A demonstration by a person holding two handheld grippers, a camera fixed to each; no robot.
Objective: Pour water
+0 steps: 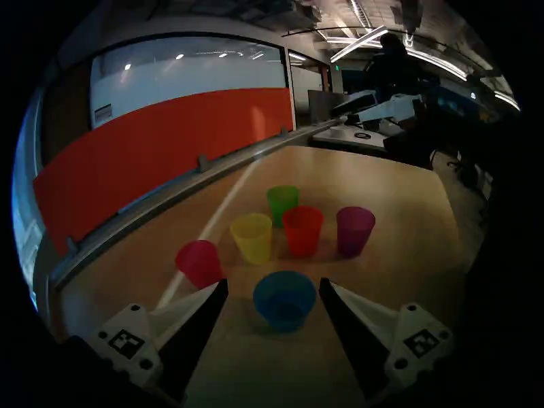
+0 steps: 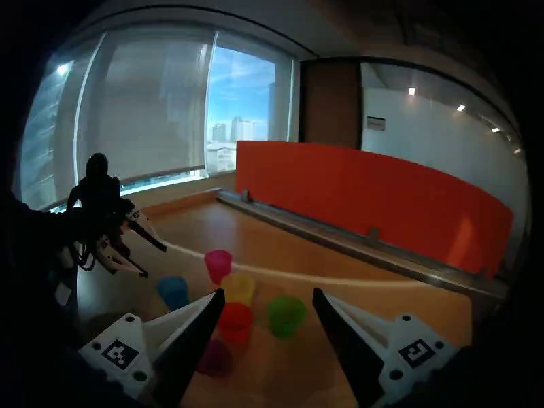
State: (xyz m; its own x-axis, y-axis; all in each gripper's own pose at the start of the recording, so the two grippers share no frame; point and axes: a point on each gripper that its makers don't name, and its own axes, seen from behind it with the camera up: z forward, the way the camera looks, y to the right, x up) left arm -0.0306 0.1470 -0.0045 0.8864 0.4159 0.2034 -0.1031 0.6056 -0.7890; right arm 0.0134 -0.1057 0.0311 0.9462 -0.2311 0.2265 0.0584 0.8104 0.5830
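Ease your L gripper fwd, centre the blue cup in its gap, then squeeze mid-wall gently; it looks thin & could buckle. L is wide open, empty, w/ the cup just ahead, not touching. R gripper is open too, empty, aimed betw. red cup & green cup on the table.

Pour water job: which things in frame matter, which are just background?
Job: left gripper, blue cup between its open fingers; right gripper; pink cup, yellow cup, green cup, red cup, purple cup.
Lying about: orange partition, window, table.
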